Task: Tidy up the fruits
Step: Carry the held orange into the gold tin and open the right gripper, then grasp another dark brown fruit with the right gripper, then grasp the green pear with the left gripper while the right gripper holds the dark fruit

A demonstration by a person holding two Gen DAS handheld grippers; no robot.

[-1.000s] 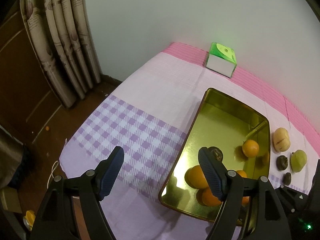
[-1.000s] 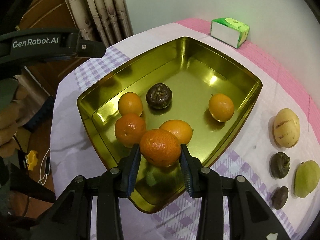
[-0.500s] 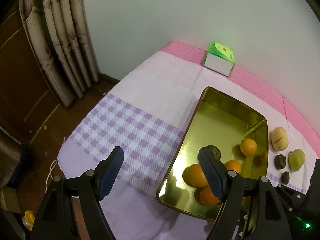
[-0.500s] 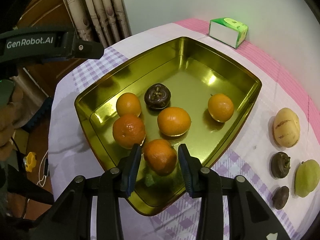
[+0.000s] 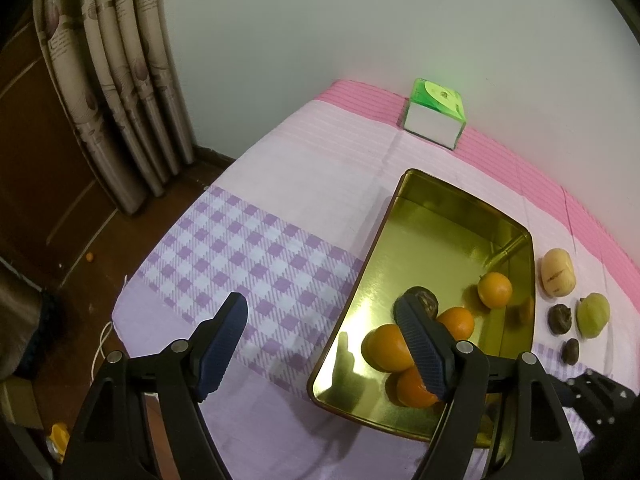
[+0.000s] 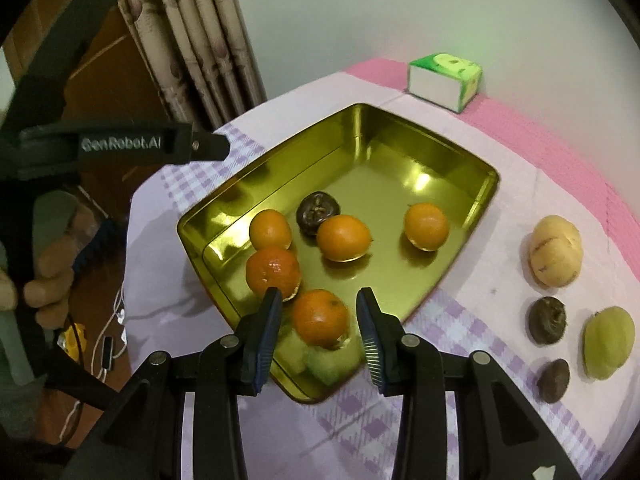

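A gold tray [image 6: 400, 152] holds several oranges and one dark fruit [image 6: 318, 208]. My right gripper [image 6: 319, 294] hovers over the tray's near corner. Its pads stand apart on either side of the nearest orange [image 6: 320, 316], which lies on the tray floor below them, untouched. My left gripper [image 5: 320, 302] is open and empty above the checked cloth, left of the tray [image 5: 440, 248]. On the cloth right of the tray lie a pale yellow fruit [image 6: 556, 250], a dark fruit [image 6: 547, 319], a green fruit [image 6: 608, 342] and a smaller dark fruit [image 6: 554, 380].
A green and white tissue box [image 6: 444, 76] stands at the back by the wall. The table's left edge drops to a wooden floor with curtains [image 5: 120, 100] behind. A hand [image 6: 40, 280] holds the left gripper's body at the far left of the right wrist view.
The right gripper has risen away from the nearest orange, which stays down in the tray's near corner. The left gripper has not moved.
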